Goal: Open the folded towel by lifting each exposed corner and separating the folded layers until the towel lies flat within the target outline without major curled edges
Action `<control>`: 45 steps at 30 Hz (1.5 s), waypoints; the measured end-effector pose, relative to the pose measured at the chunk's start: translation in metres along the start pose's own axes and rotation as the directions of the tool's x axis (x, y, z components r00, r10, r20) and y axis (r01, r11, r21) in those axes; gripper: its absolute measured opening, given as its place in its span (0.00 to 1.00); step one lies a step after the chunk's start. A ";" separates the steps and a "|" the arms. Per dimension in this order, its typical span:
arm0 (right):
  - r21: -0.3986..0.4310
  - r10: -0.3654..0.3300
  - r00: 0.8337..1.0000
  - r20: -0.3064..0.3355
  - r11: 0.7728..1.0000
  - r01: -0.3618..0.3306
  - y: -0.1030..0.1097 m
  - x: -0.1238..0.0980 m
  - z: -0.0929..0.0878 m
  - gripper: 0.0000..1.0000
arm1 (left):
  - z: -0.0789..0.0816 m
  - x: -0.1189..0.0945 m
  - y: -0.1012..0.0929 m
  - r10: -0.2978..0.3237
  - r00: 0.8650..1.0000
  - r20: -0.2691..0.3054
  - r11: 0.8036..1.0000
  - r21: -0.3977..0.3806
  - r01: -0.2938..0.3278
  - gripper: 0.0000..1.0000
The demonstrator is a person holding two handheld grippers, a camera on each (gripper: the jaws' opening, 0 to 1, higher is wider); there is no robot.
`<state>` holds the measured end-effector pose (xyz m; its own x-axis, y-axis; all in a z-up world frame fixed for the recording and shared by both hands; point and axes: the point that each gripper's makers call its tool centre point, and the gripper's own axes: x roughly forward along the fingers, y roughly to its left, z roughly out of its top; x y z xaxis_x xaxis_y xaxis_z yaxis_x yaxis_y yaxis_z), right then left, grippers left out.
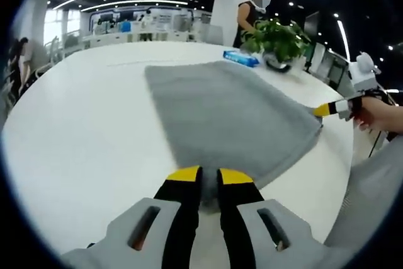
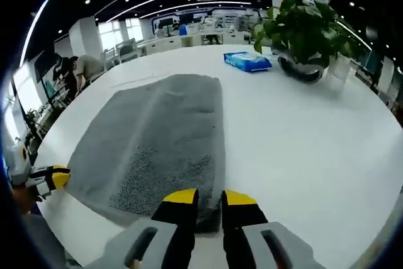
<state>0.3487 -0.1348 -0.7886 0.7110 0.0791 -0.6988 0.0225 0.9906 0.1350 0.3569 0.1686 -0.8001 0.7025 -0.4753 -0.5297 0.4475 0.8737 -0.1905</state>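
Left gripper view: the left gripper (image 1: 210, 177) pinches the near corner of the grey towel (image 1: 220, 114), which runs away lengthwise over the white desk (image 1: 82, 130).

Right gripper view: the right gripper (image 2: 208, 201) clamps the neighbouring corner; a potted plant (image 2: 305, 29) and blue packet (image 2: 247, 61) sit beyond, in an open office.

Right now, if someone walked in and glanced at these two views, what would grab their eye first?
The big grey towel spread on the round white table dominates, with a hand-held gripper at each near corner: the left hand-held gripper and the right hand-held gripper, jaws nearly closed at the towel's edge. Beyond the towel's far end sit a potted plant and a blue packet.
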 end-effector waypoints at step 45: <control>-0.327 0.346 0.923 0.170 0.903 -0.279 0.153 -0.008 0.074 0.00 | 0.001 0.000 0.000 -0.007 1.000 -0.008 0.999 -0.040 0.007 0.12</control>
<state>0.3986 0.0077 -0.7100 0.7835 0.3967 -0.4783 -0.4072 0.9092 0.0871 0.3574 0.1681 -0.7998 0.6948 -0.4808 -0.5348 0.4297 0.8739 -0.2273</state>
